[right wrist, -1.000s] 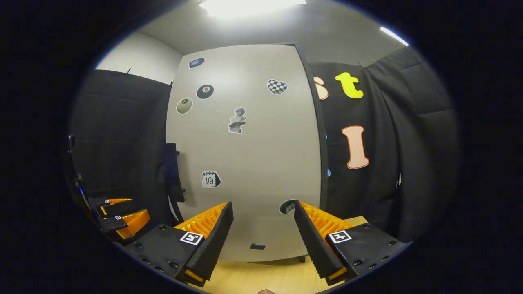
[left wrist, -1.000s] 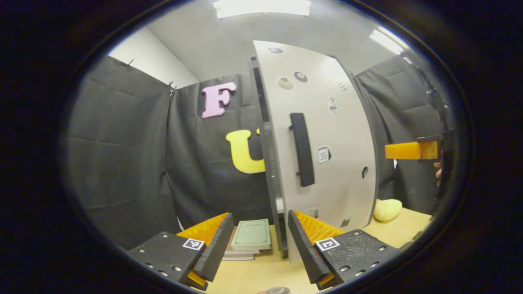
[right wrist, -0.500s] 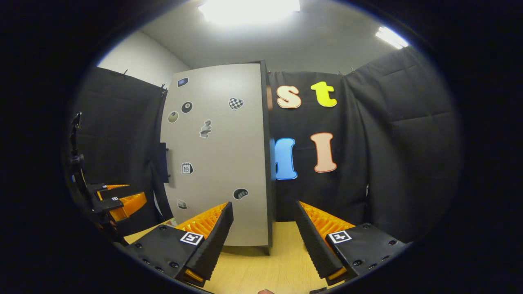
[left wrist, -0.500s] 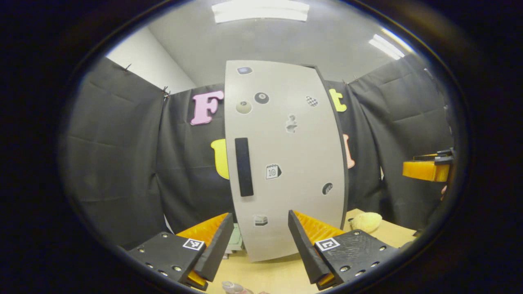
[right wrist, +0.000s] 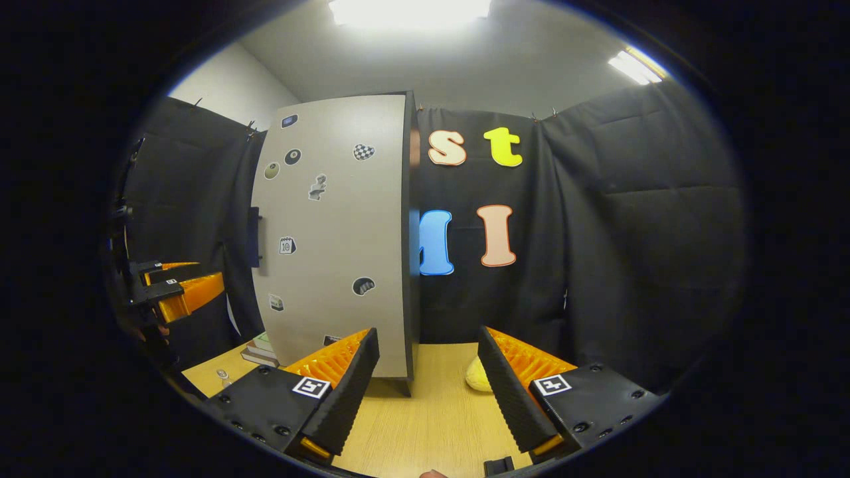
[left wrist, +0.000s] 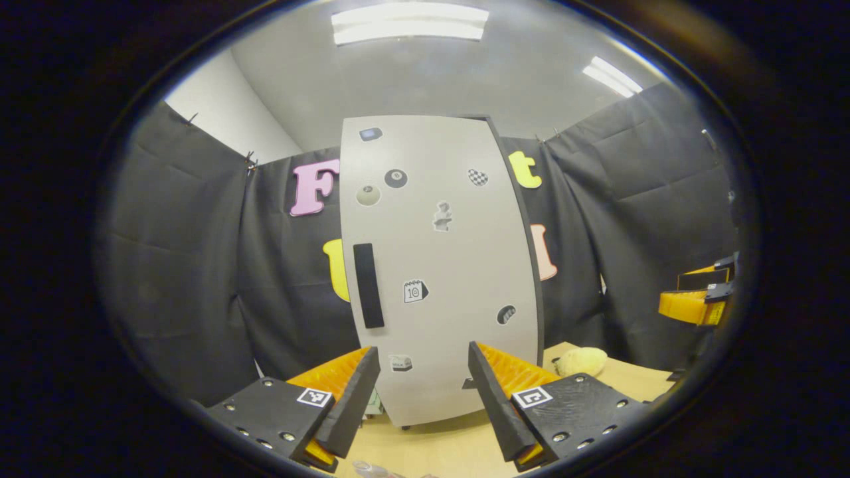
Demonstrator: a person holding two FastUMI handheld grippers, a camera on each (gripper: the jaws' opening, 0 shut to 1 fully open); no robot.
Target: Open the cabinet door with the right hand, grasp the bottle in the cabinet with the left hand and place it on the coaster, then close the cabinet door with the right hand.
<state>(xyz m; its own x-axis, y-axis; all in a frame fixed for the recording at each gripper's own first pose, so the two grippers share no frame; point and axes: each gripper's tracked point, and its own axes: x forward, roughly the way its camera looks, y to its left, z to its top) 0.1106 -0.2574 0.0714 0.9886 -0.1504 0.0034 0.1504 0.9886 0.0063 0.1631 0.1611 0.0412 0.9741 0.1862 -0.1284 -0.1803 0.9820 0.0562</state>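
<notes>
In the left gripper view the cabinet door (left wrist: 438, 265) stands tall and upright, its long axis vertical, its flat pale-grey face turned toward the camera and lying flush against the dark cabinet edge on its right. A long black bar handle (left wrist: 368, 285) runs vertically near the door's left side, and small stickers dot the smooth panel. The left gripper (left wrist: 423, 392) hangs in front of the door's lower part with its ribbed fingers spread wide and nothing between them. At the very bottom edge a small clear rounded thing sits on the light wooden table (left wrist: 458, 445); I cannot tell whether it is the bottle. A yellowish lumpy soft thing (left wrist: 580, 361) lies on the table to the right of the cabinet. The right gripper (left wrist: 694, 299) shows far off at the right edge.

In the right gripper view the same door (right wrist: 332, 232) is seen at an angle, closed against the cabinet's dark side (right wrist: 410, 265). The right gripper (right wrist: 428, 385) is held wide apart, empty, over bare wood-grain tabletop (right wrist: 431, 418). A stack of books (right wrist: 262, 348) lies left of the cabinet, and a small clear bottle (right wrist: 224, 378) stands upright on the table near it. The left gripper (right wrist: 179, 292) shows at the left edge, and the yellowish thing (right wrist: 477, 377) peeks between the fingers
</notes>
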